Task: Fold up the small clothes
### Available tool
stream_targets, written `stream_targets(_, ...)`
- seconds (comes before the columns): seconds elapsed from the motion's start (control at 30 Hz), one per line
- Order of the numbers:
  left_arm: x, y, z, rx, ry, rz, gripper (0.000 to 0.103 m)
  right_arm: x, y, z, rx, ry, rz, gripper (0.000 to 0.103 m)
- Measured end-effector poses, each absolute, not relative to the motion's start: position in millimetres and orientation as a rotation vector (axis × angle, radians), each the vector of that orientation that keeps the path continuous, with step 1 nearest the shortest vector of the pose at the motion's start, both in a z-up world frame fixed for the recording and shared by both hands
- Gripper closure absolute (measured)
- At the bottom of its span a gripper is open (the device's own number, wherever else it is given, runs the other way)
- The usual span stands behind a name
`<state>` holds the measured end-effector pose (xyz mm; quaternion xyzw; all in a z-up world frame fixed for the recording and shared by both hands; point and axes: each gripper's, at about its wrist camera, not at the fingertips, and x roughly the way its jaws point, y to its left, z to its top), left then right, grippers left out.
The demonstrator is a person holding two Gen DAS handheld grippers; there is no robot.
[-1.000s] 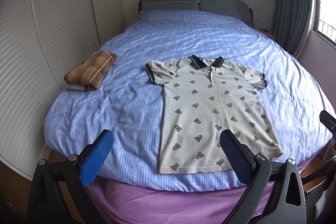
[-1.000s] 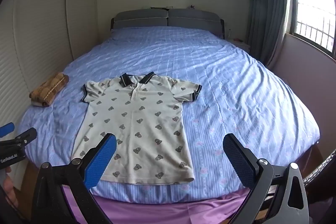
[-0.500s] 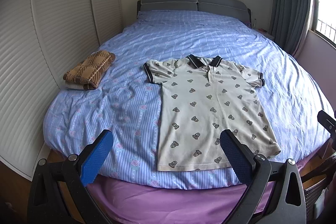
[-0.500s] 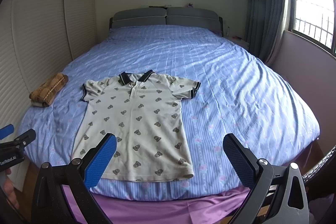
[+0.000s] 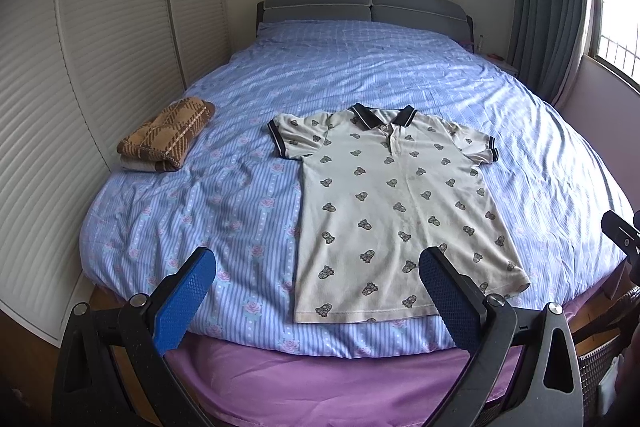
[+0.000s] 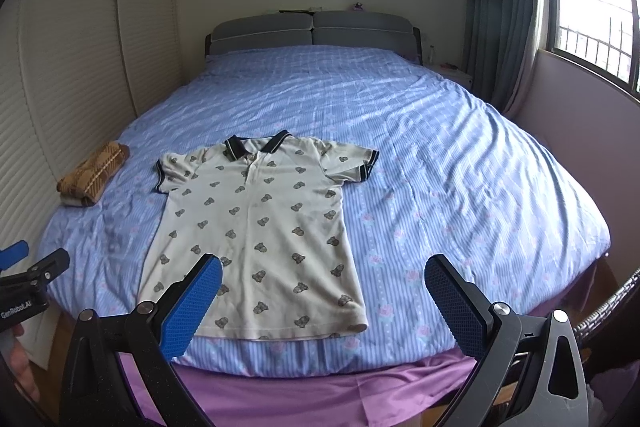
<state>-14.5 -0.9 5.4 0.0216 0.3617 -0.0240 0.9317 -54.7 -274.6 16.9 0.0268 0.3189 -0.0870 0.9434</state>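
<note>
Left wrist view: my left gripper (image 5: 316,301) and right gripper (image 6: 322,305), both wide and empty, have drawn back slightly; polo shirt (image 5: 394,207) lies flat, unfolded, on bed (image 5: 224,203).

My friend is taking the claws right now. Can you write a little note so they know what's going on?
Left claw: open, empty, held off the foot of the bed.
Right claw: open, empty, beside it.
The cream short-sleeved polo shirt with dark collar and small bear print lies flat, face up, unfolded on the blue striped bedsheet, hem near the foot edge.
A folded brown plaid cloth sits by the left edge.
Done: shirt spread out.
Left: every fold.
</note>
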Motion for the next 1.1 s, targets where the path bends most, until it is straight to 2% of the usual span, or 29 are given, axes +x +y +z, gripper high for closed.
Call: stream_targets(1.1,-15.7,-2.4,4.6,0.044,0.741,-0.047,0.000,-53.6,-276.8,16.1,0.064,0.653,-0.176,0.001)
